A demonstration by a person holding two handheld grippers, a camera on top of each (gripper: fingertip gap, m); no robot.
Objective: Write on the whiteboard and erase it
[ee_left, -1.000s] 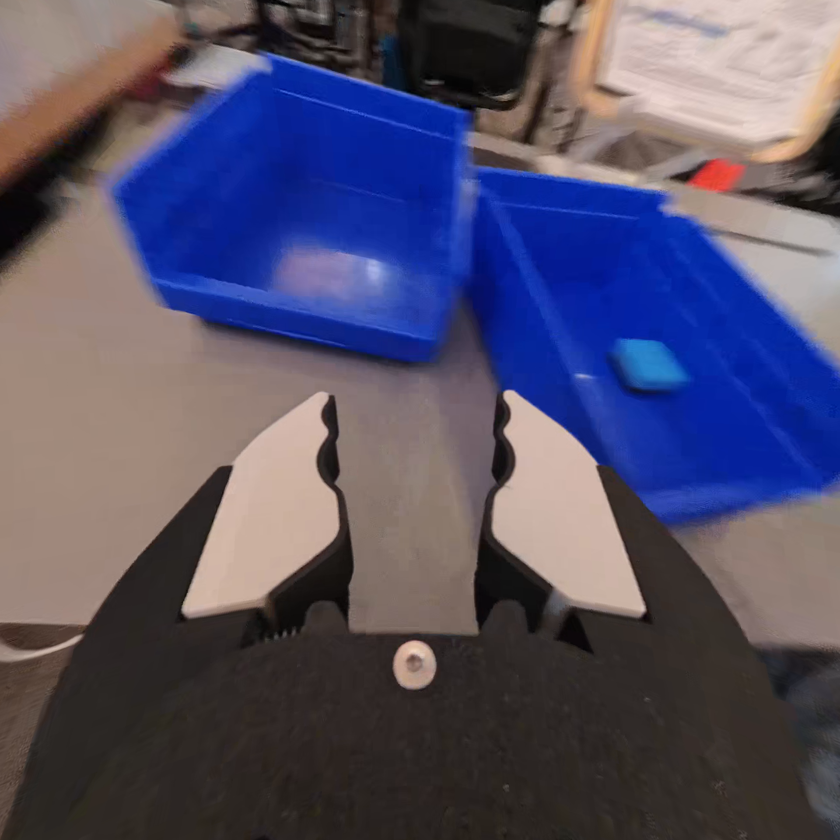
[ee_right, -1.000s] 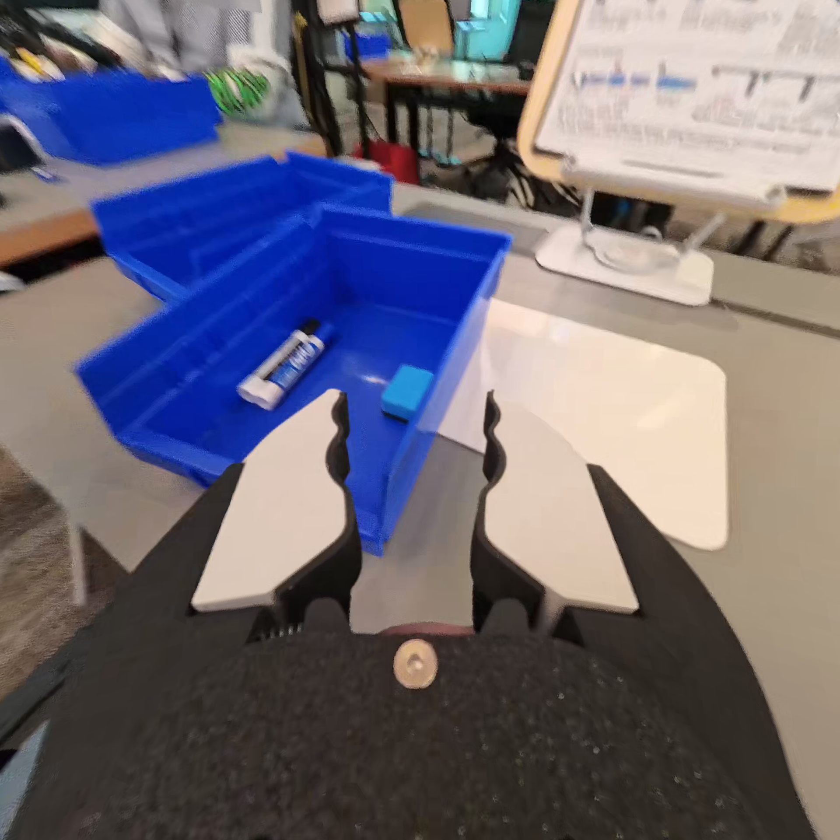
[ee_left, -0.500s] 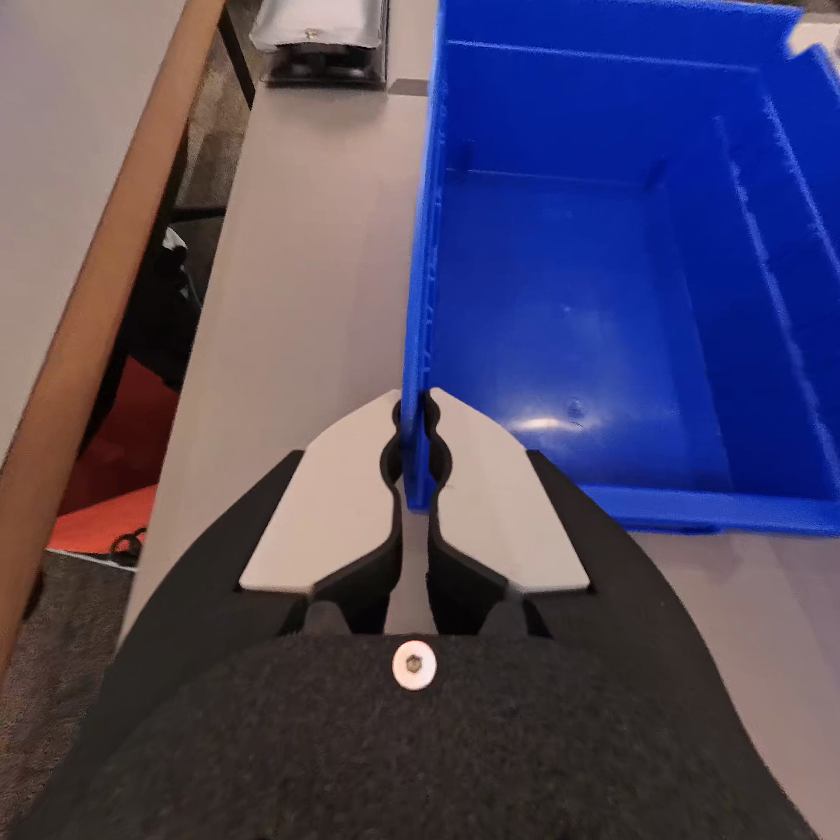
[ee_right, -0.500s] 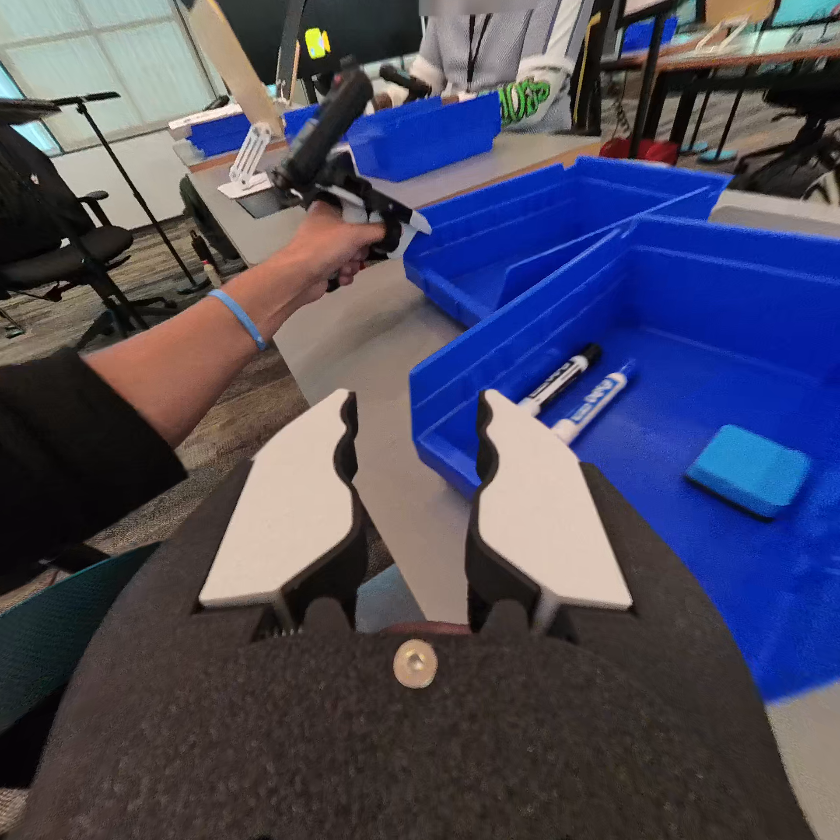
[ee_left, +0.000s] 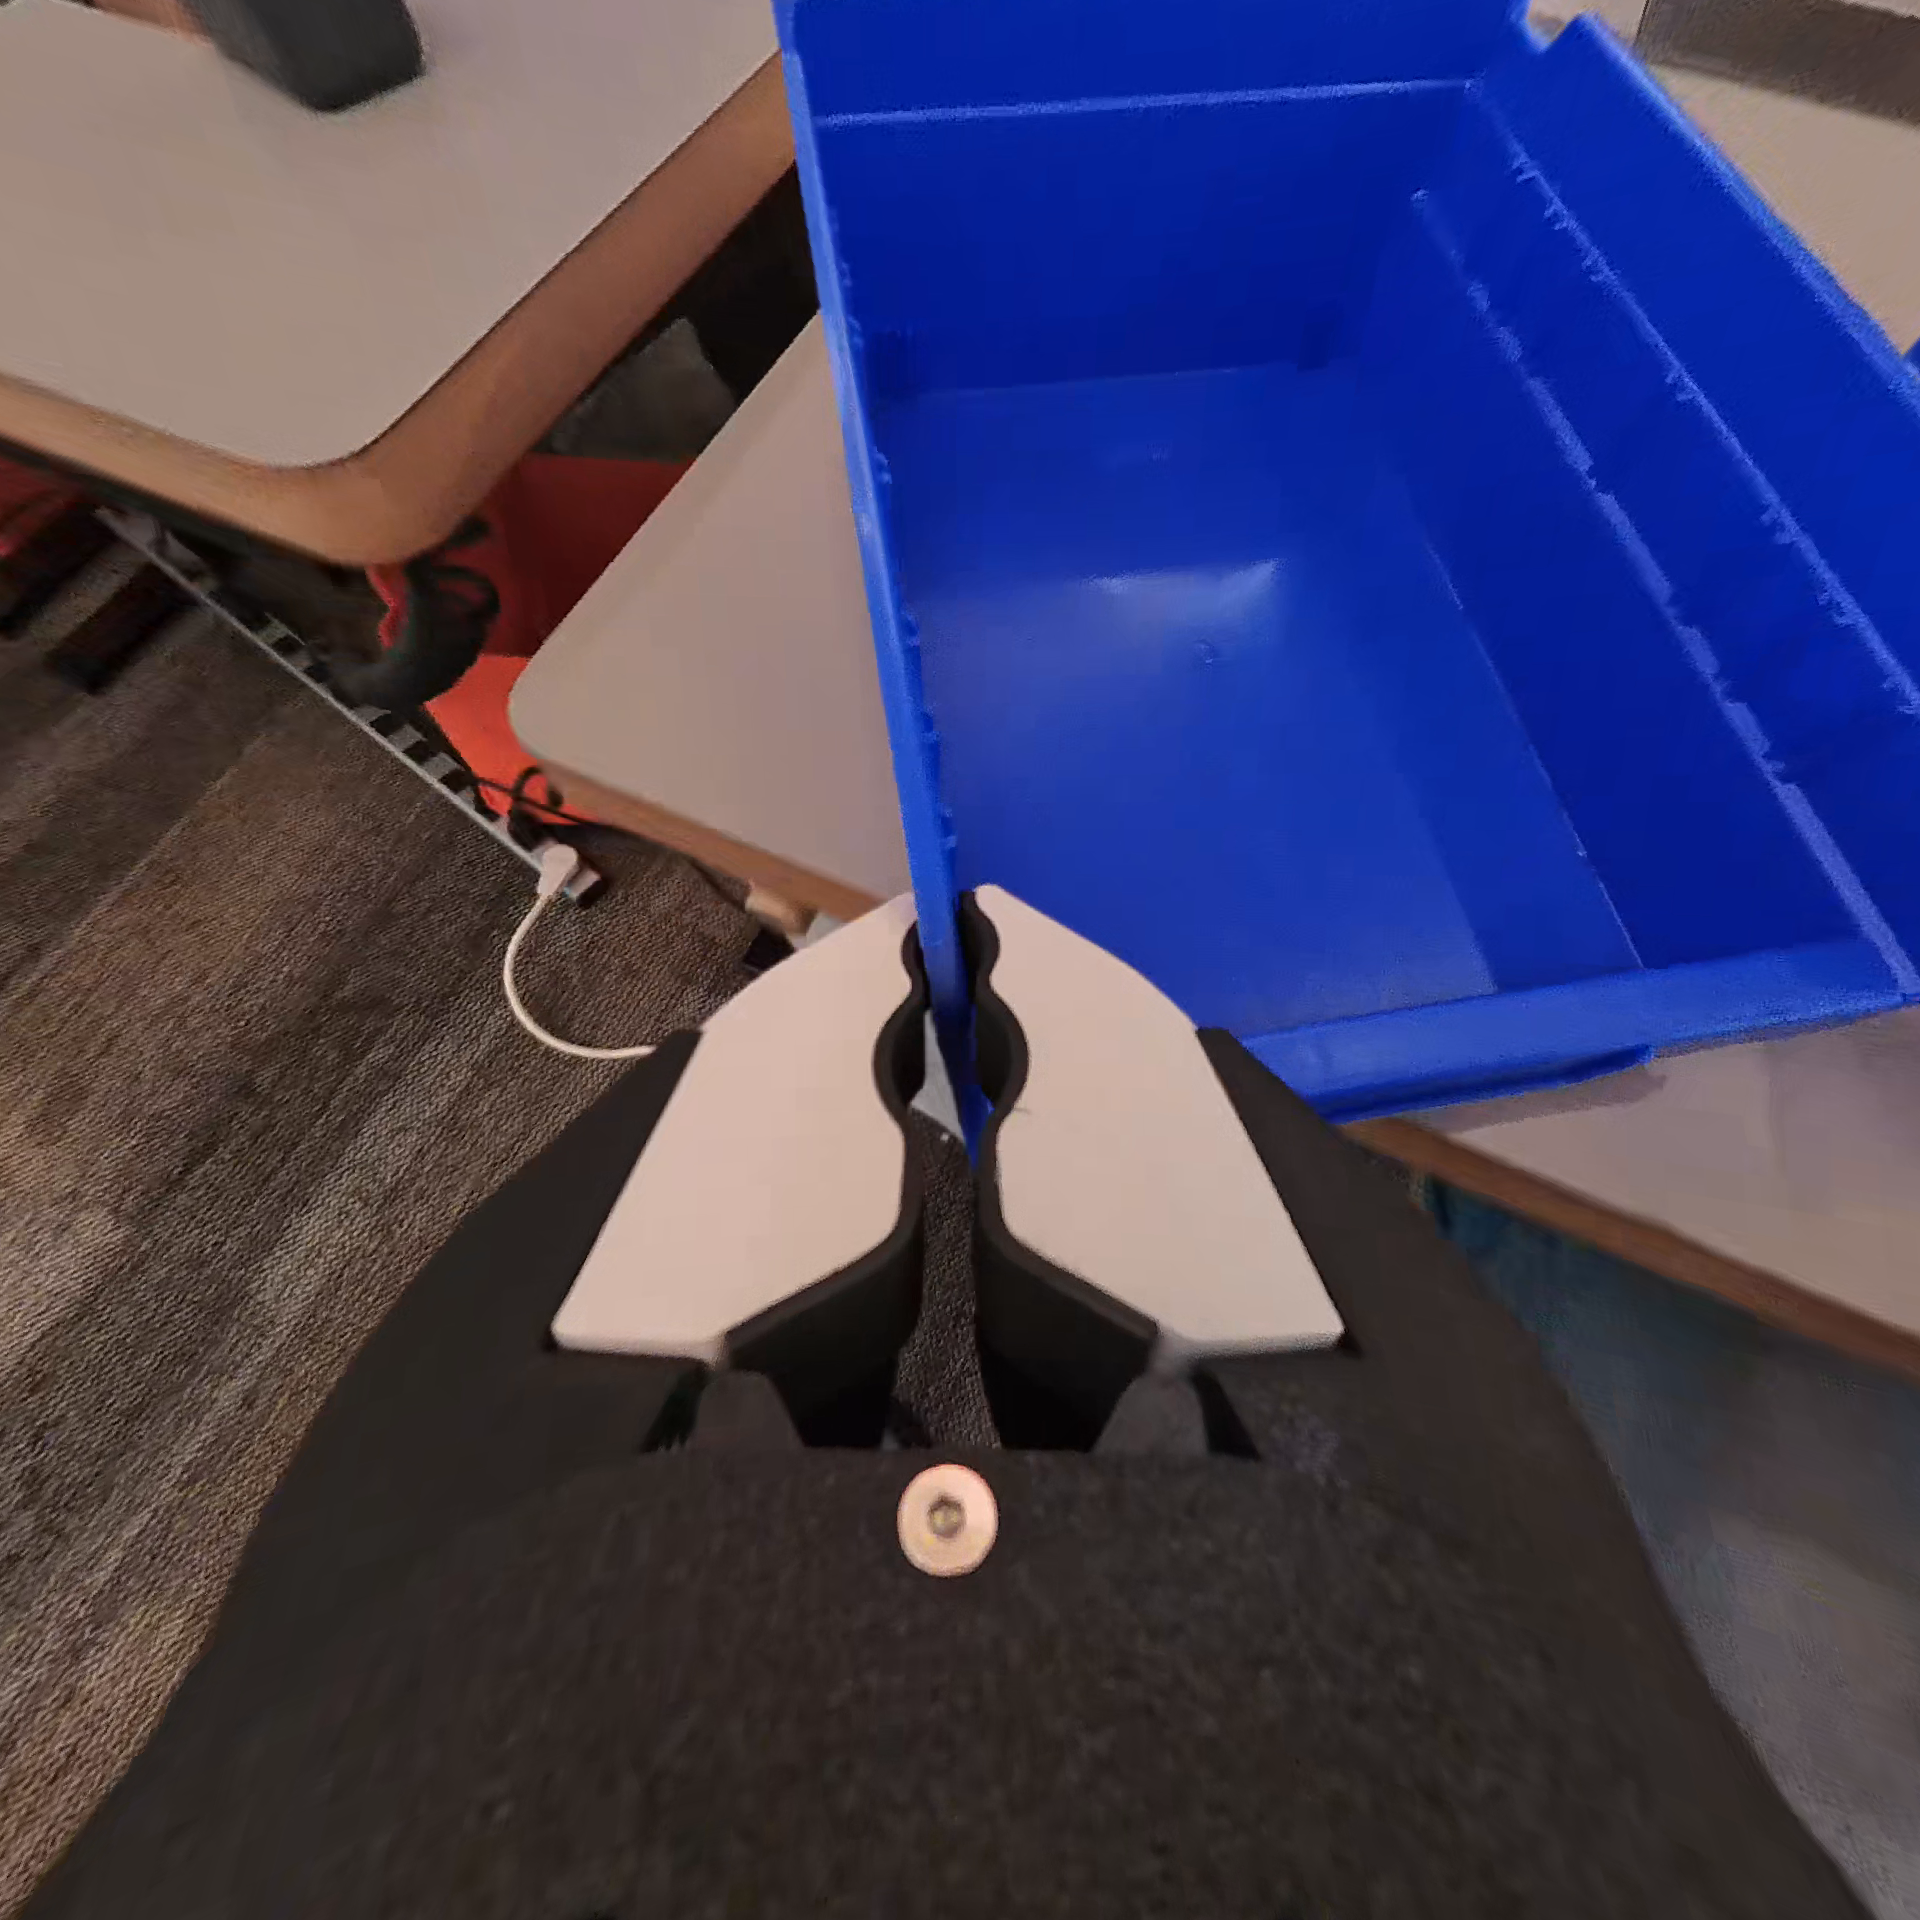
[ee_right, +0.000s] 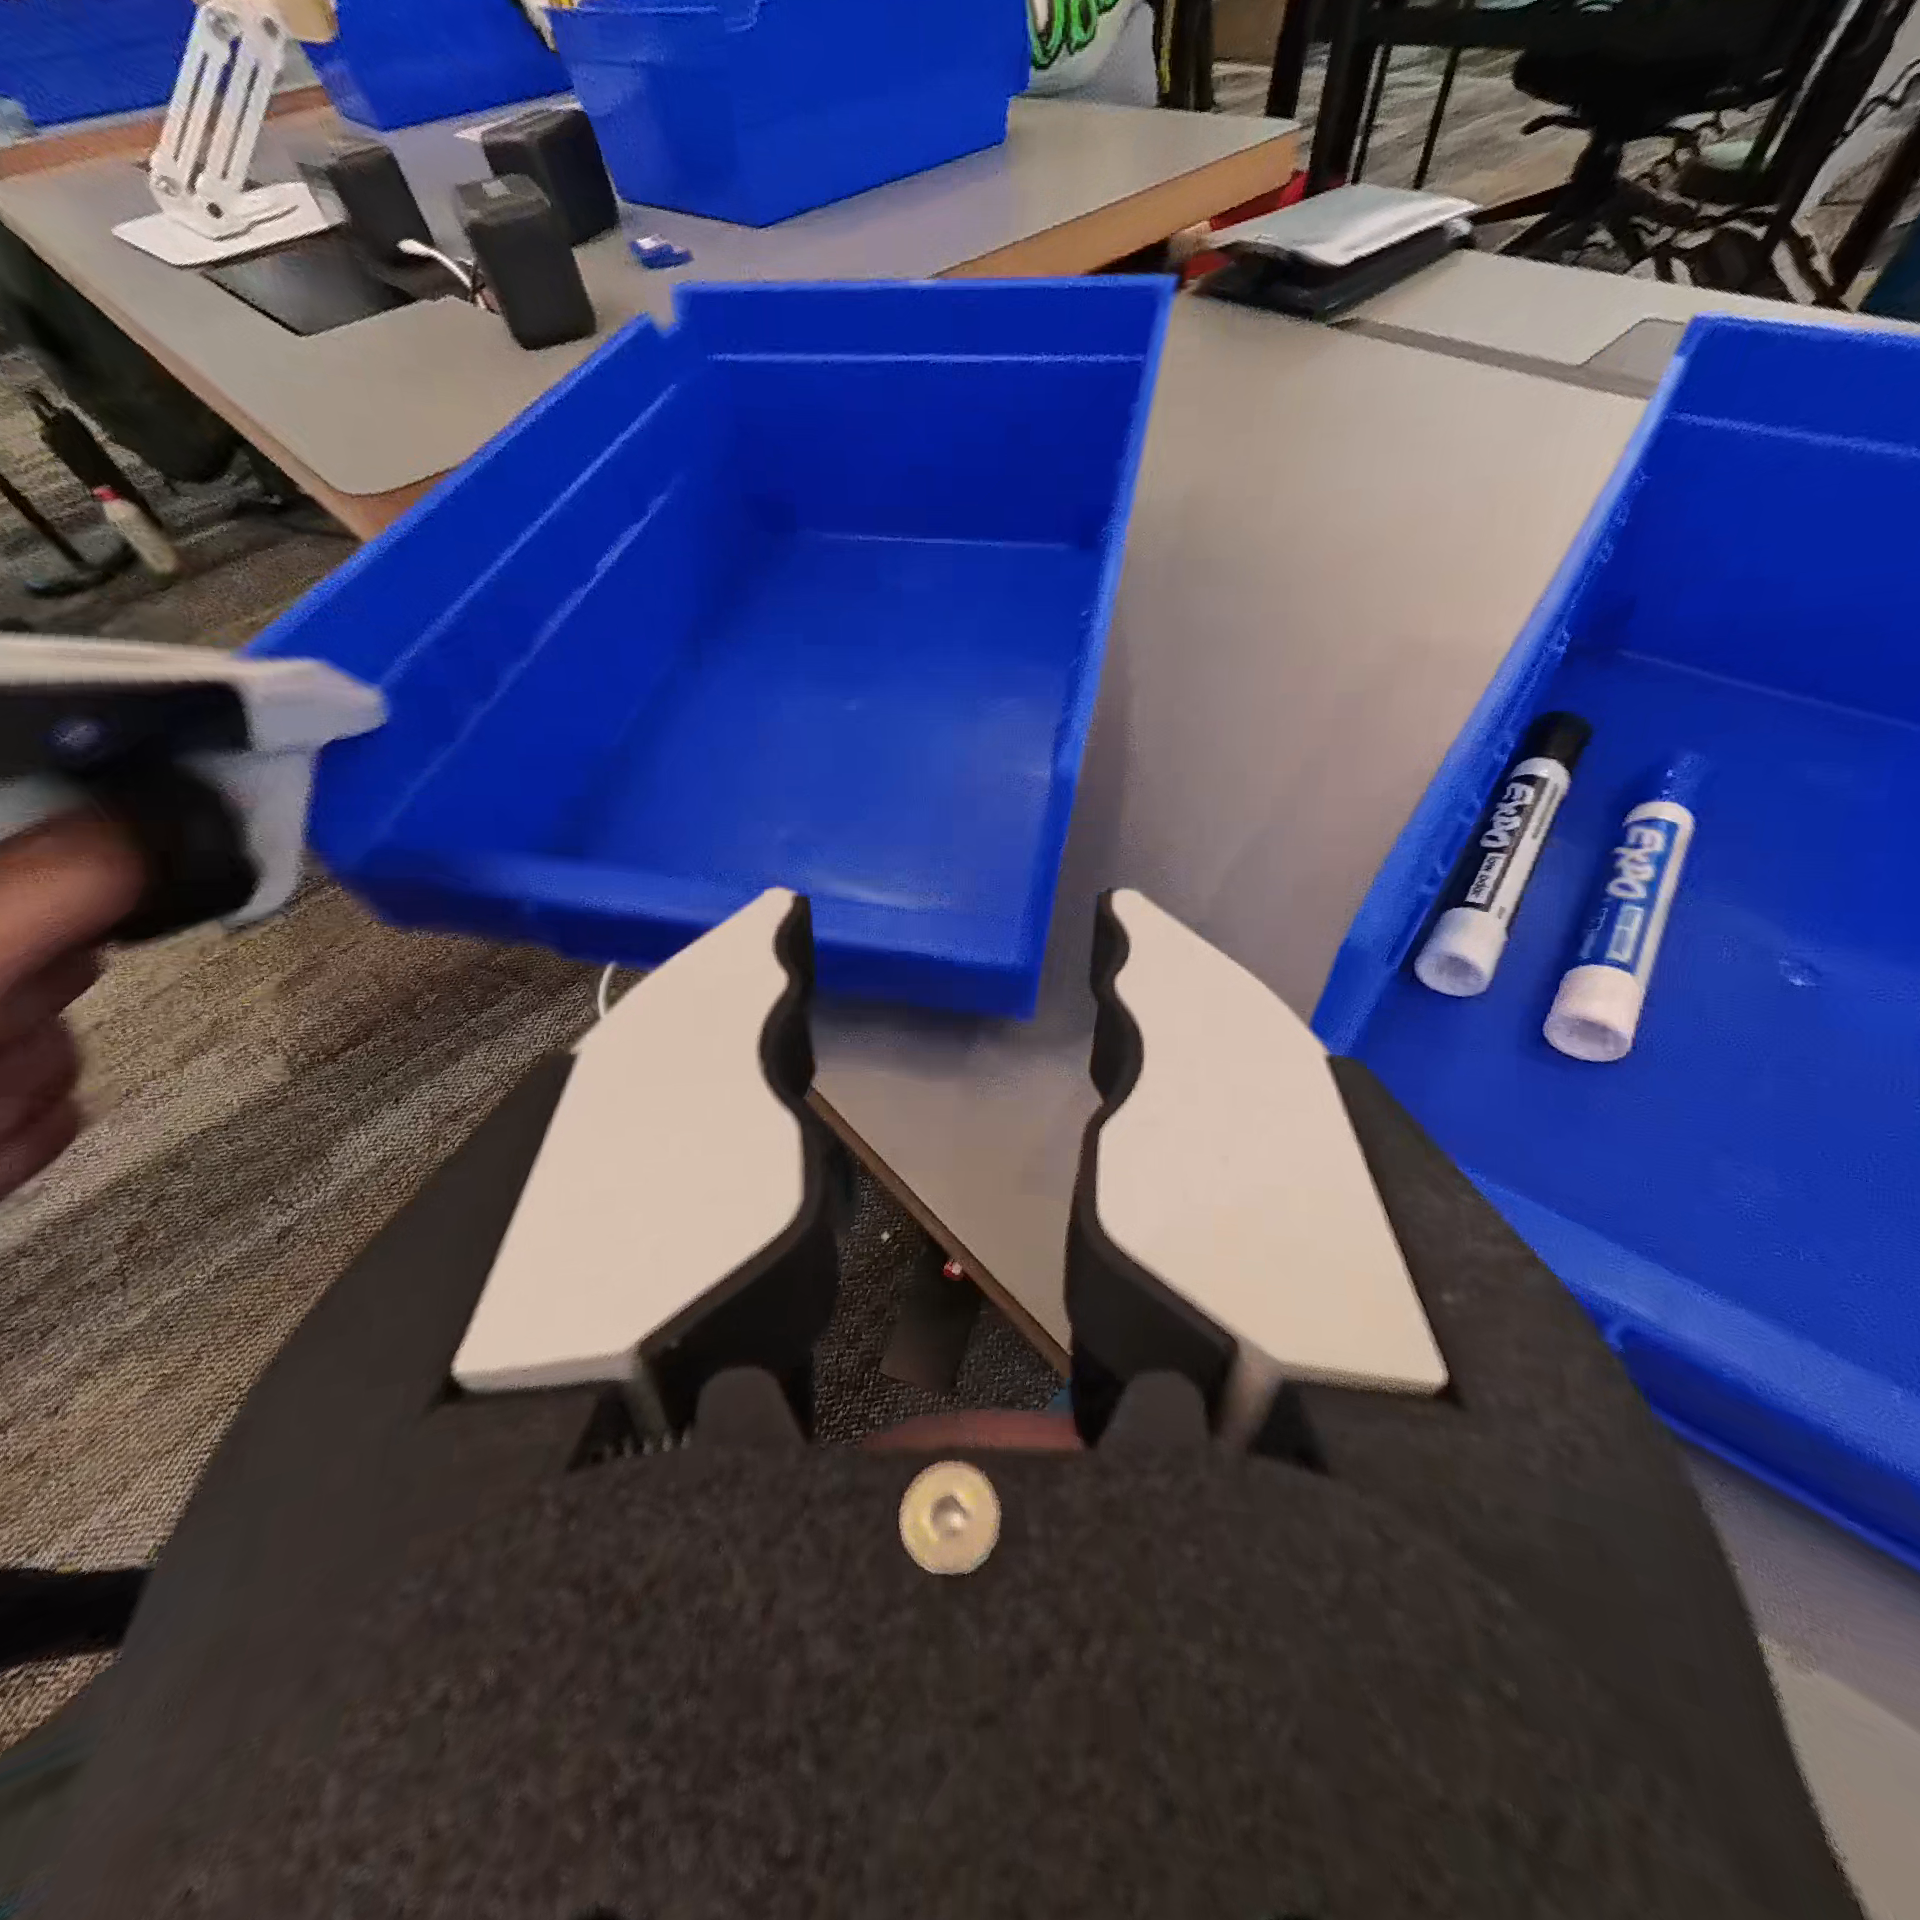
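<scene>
Since half a second ago, left tool (ee_left: 948,1023) is dragging the empty bin (ee_left: 1299,727) over the desk (ee_right: 1299,582) edge, clamping its wall. Right tool (ee_right: 948,997) is hanging open, empty. Markers (ee_right: 1501,852) are lying untouched in the other bin (ee_right: 1766,1039); whiteboard unseen, writing and erasing remaining.

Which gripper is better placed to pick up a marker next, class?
Right. The right gripper is open, and the black-capped marker and blue marker lie in the bin beside it. The left gripper is shut on the empty bin.
</scene>
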